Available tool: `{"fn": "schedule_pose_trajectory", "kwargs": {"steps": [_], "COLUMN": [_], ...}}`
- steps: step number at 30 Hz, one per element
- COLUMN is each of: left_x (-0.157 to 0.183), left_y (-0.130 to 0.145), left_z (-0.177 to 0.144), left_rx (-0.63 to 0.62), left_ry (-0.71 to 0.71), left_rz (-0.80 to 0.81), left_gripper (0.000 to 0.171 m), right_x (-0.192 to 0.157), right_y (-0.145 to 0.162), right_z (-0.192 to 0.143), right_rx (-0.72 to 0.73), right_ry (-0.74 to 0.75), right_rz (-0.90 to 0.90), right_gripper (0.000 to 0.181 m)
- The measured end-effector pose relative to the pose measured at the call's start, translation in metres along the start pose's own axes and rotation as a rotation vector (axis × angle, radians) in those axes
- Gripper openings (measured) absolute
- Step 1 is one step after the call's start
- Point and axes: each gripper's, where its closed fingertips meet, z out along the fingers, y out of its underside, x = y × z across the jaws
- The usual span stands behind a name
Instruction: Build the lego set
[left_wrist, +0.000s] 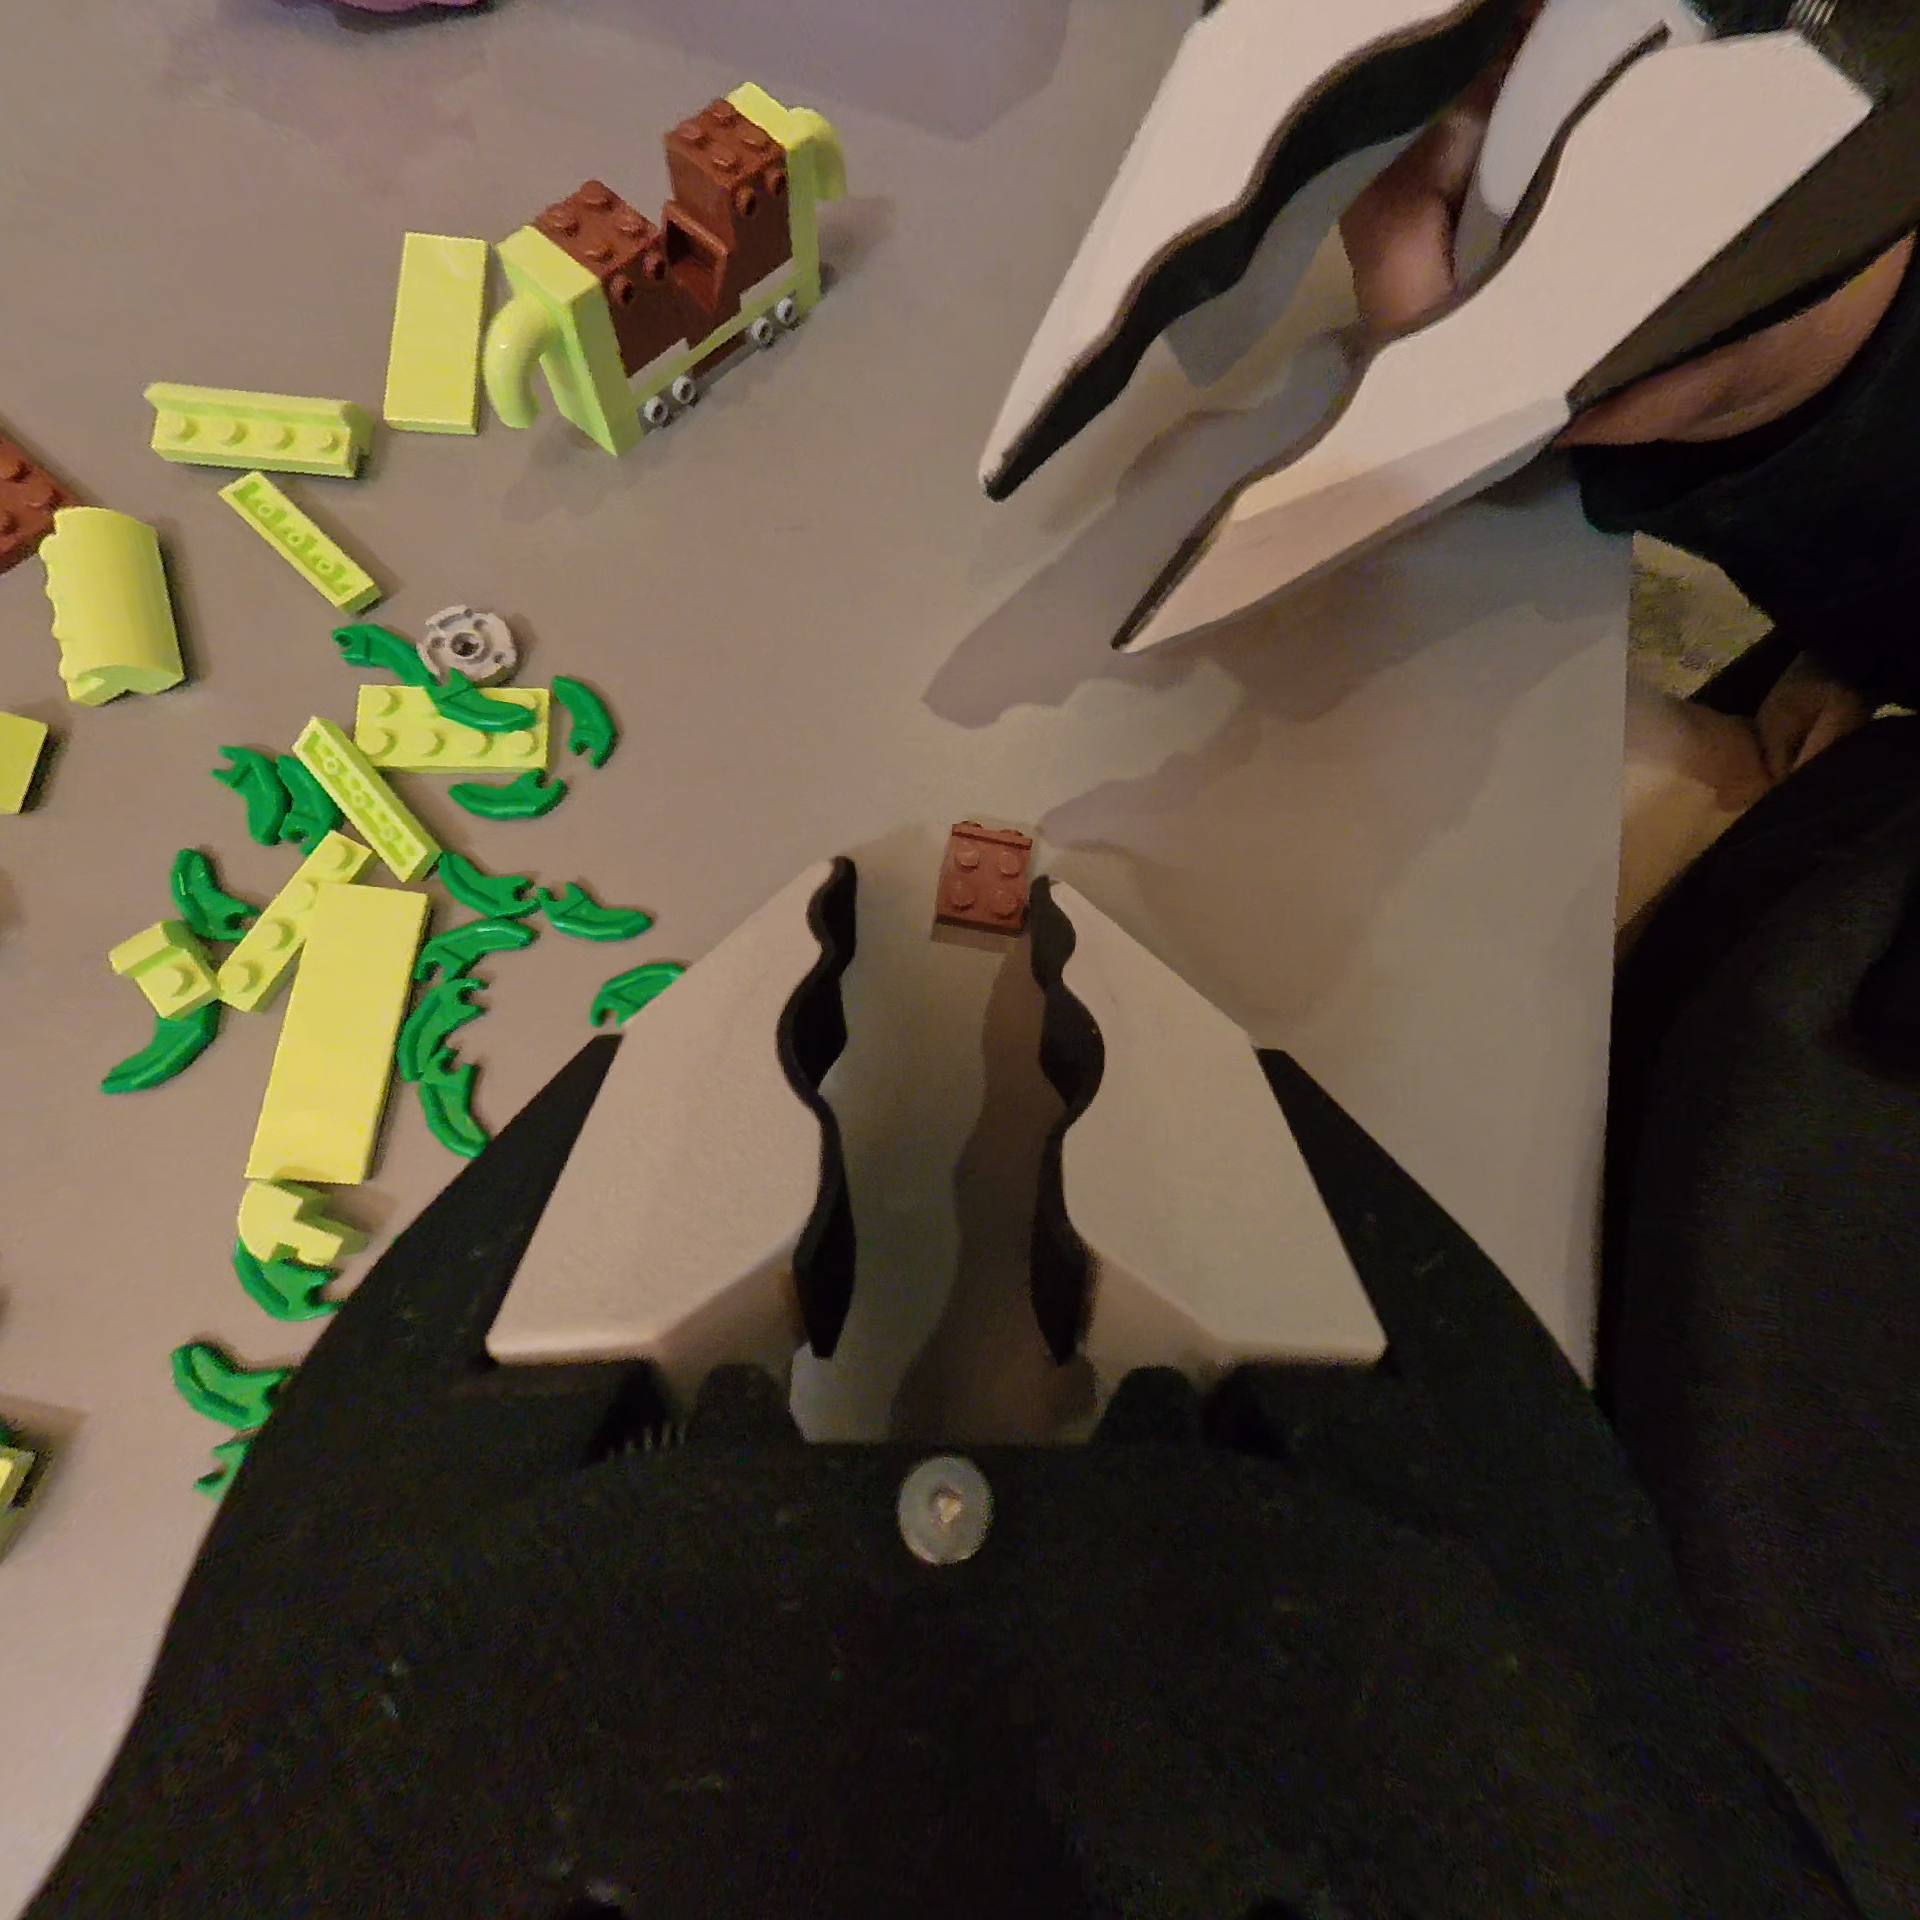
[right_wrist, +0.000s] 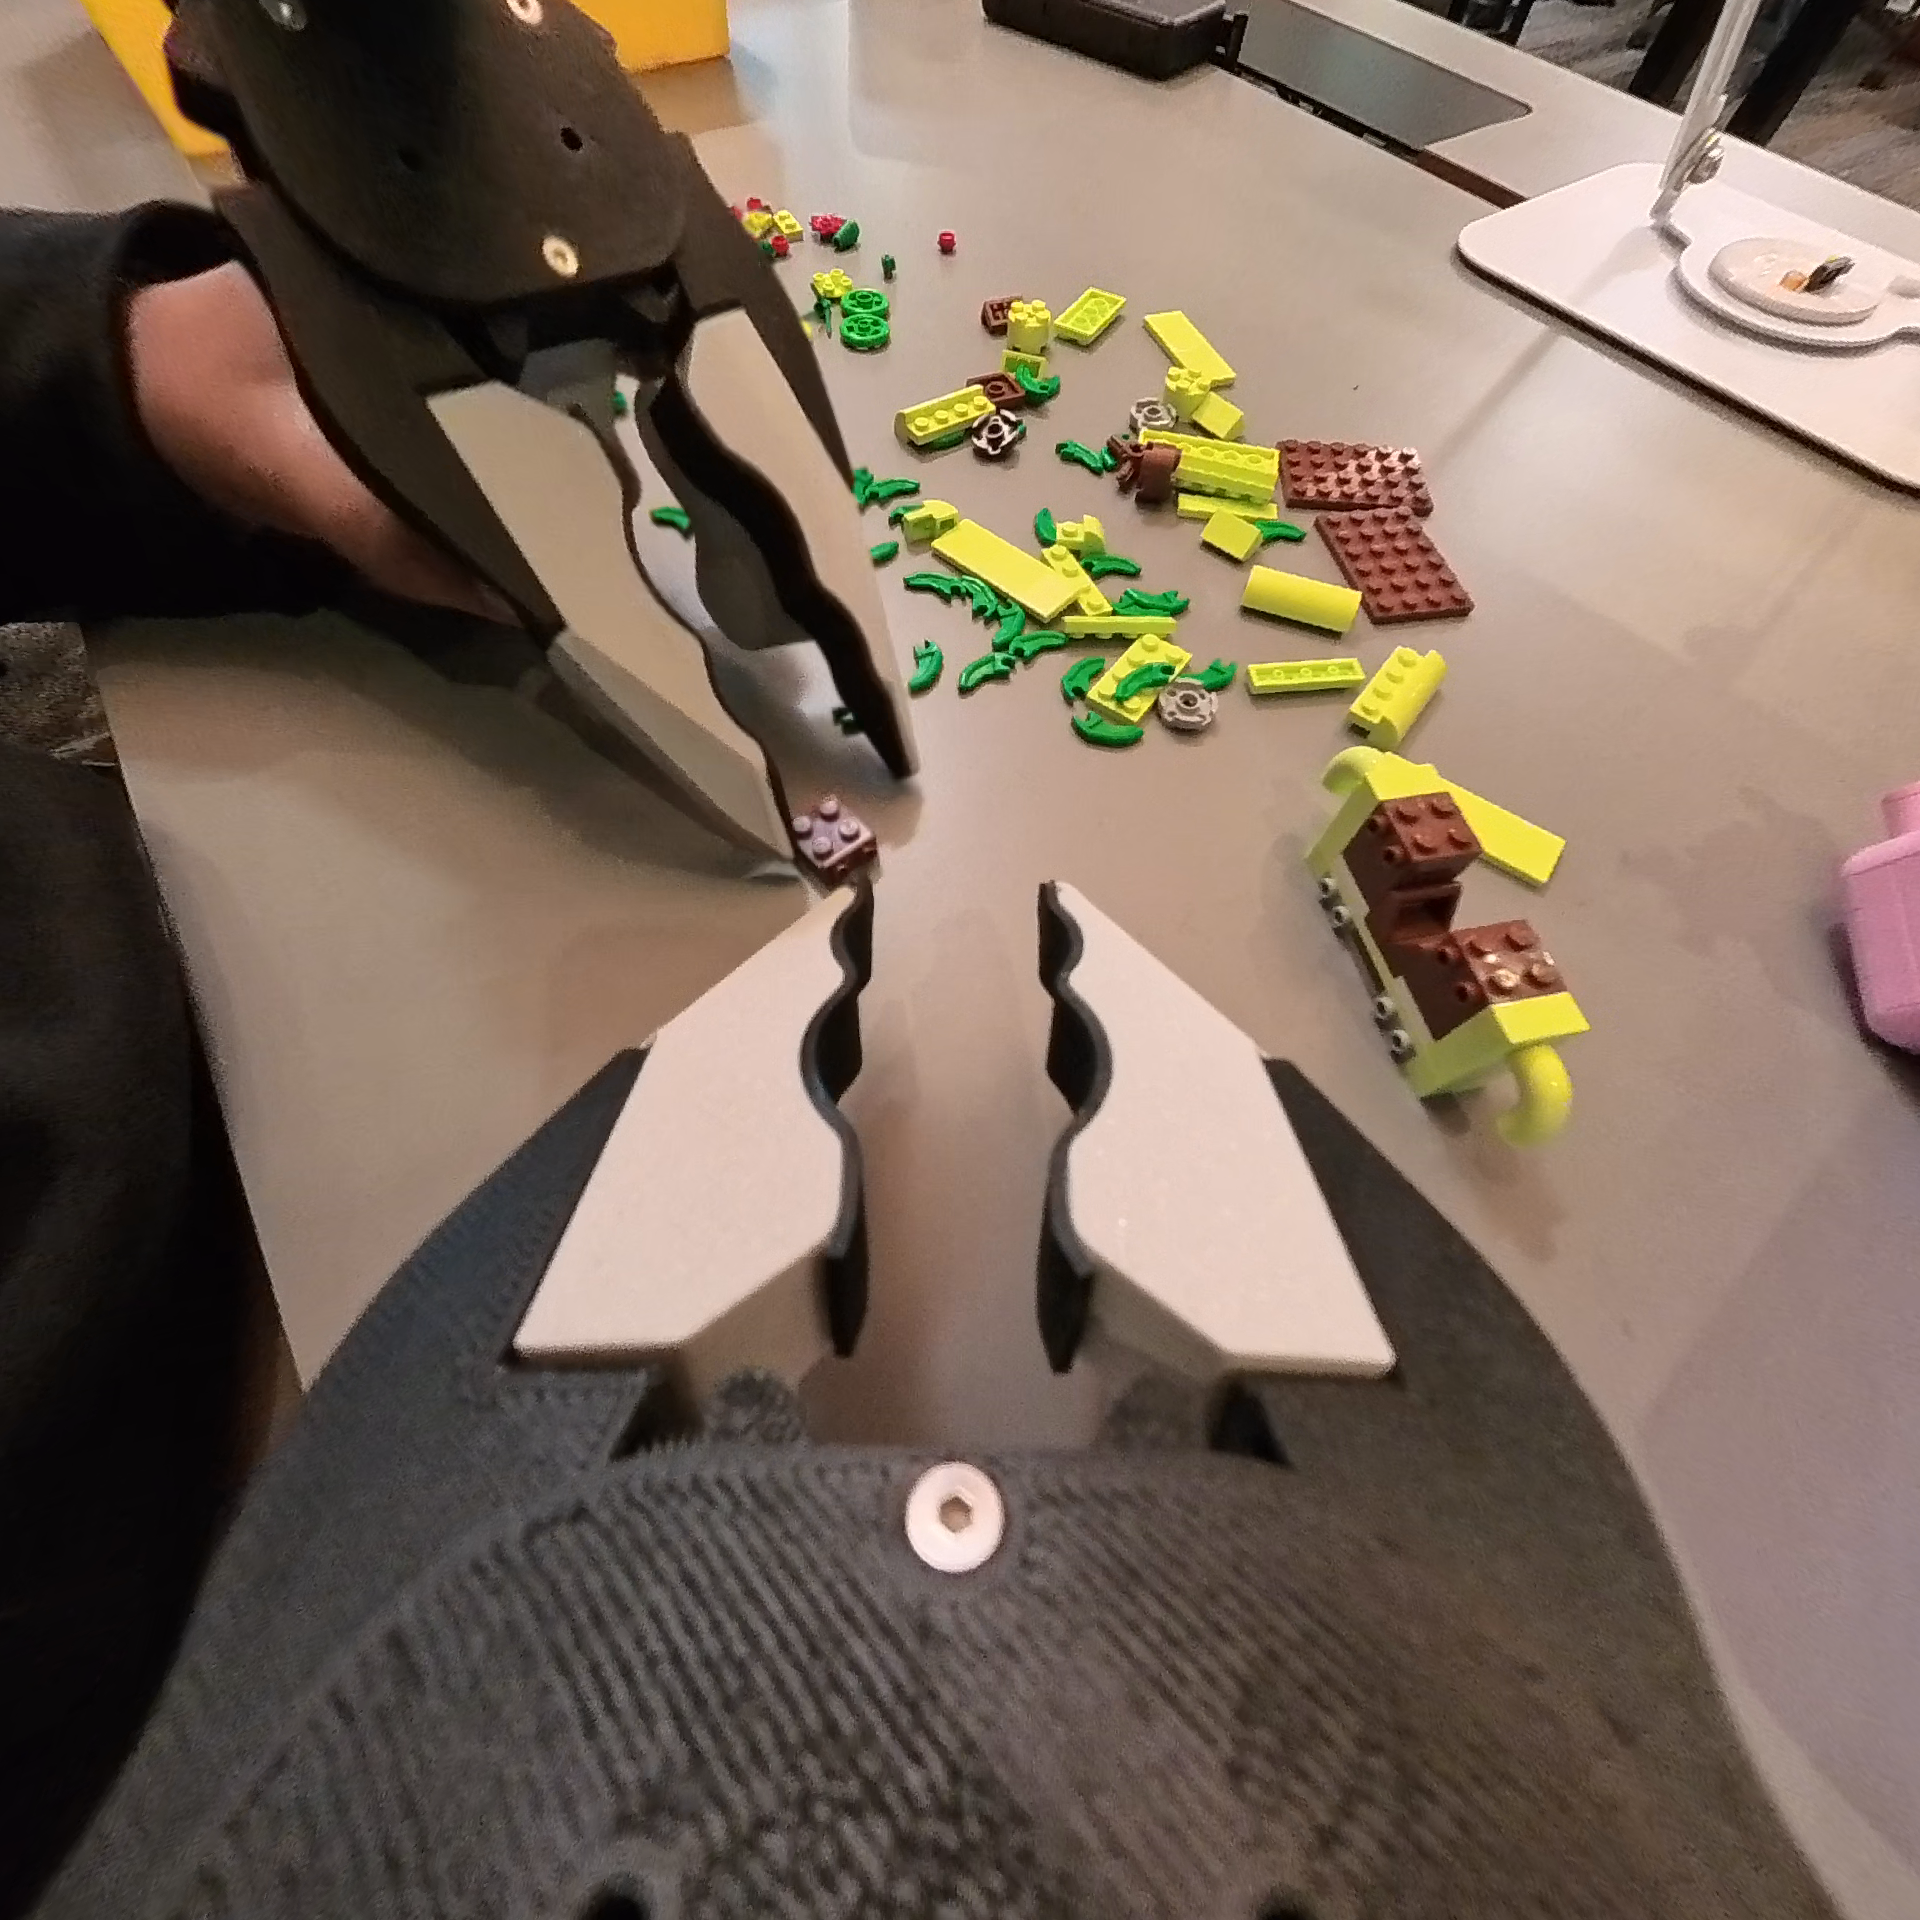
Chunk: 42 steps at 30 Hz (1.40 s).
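A small brown 2x2 brick (left_wrist: 985, 878) lies on the grey table between the fingertips of my left gripper (left_wrist: 940, 881), close against its right finger. The jaws are open and not closed on it. In the right wrist view the brick (right_wrist: 836, 836) sits by one tip of the left gripper (right_wrist: 848, 819). My right gripper (right_wrist: 956, 894) is open and empty, just short of the brick; it also shows in the left wrist view (left_wrist: 1060, 566). The partial build (left_wrist: 675, 270) of brown bricks in a lime frame lies on its side (right_wrist: 1444, 935).
Loose lime bricks and green leaf pieces (left_wrist: 364, 831) are scattered on the table (right_wrist: 1091, 582), with two brown plates (right_wrist: 1371, 520) beyond. A pink object (right_wrist: 1881, 935) lies right of the build. A white stand base (right_wrist: 1662, 260) sits far right. The table edge (left_wrist: 1610, 935) runs close by. Across from one pair of fingers to the other is roughly 6 cm. The pink object (right_wrist: 1881, 935) is about 20 cm from my right fingertips.
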Motion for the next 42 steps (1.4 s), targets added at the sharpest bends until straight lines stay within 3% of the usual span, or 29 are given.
{"fn": "schedule_pose_trajectory", "kwargs": {"steps": [4,7,11,14,18,25,35,39,42], "left_x": [-0.006,-0.05,-0.14,-0.168,-0.17,-0.17,-0.172,-0.173,-0.171], "left_y": [-0.013,-0.009,0.051,0.104,0.126,0.136,0.139,0.136,0.126], "left_z": [-0.02,-0.062,-0.149,-0.188,-0.197,-0.192,-0.184,-0.186,-0.189], "left_rx": [0.114,0.135,0.044,-0.01,0.028,-0.042,-0.082,-0.069,-0.035], "left_ry": [0.006,-0.17,-0.524,-0.558,-0.486,-0.507,-0.533,-0.544,-0.549], "left_rz": [-0.044,-0.082,-0.272,-0.511,-0.626,-0.593,-0.547,-0.523,-0.488], "left_gripper": [0.034,0.035,0.032,0.028,0.018,0.018,0.015,0.002,0.002], "right_x": [0.0,0.0,0.0,0.0,0.0,0.0,0.0,0.001,0.001], "right_y": [0.001,0.001,0.0,0.0,0.001,0.001,0.001,0.001,0.002], "right_z": [0.001,0.001,0.0,0.001,0.001,0.001,0.001,0.001,0.001], "right_rx": [-0.006,-0.008,0.0,-0.004,-0.012,-0.011,-0.007,-0.007,-0.009], "right_ry": [0.006,0.007,0.004,-0.001,-0.001,-0.01,-0.011,-0.01,-0.01], "right_rz": [-0.01,-0.012,-0.01,-0.003,-0.001,0.014,0.015,0.015,0.015], "right_gripper": [0.03,0.03,0.03,0.03,0.03,0.03,0.03,0.03,0.03]}}
